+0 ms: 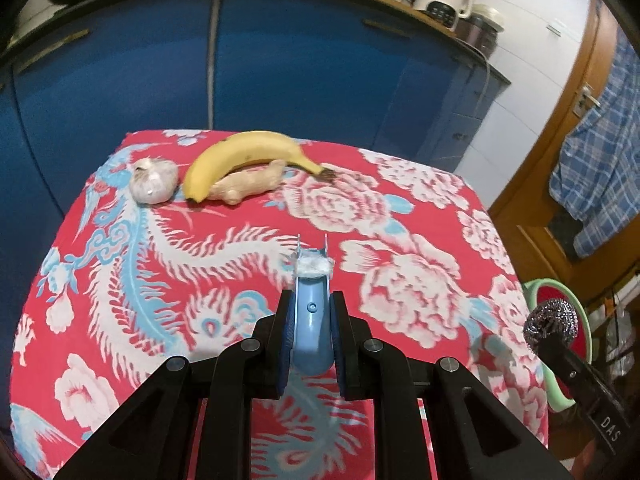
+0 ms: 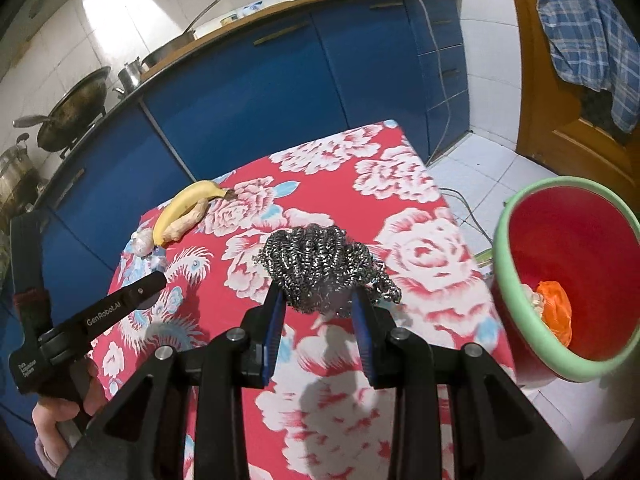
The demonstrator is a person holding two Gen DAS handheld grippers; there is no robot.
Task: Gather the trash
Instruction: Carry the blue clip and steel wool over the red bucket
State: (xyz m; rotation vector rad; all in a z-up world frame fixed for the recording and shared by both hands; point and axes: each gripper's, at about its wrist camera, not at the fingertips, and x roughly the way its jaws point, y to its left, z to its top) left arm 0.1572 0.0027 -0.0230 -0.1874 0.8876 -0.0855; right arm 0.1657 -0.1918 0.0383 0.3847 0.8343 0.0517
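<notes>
The left gripper [image 1: 311, 344] clamps a smooth blue plastic razor [image 1: 311, 320]; the right gripper [image 2: 320, 328] grasps a coiled steel scourer [image 2: 320, 264] near the tablecloth [image 2: 420, 248] edge beside the round bin [image 2: 520, 300].

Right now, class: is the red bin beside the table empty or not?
Not empty. The red bin holds an orange wad and something pale at its bottom.
</notes>
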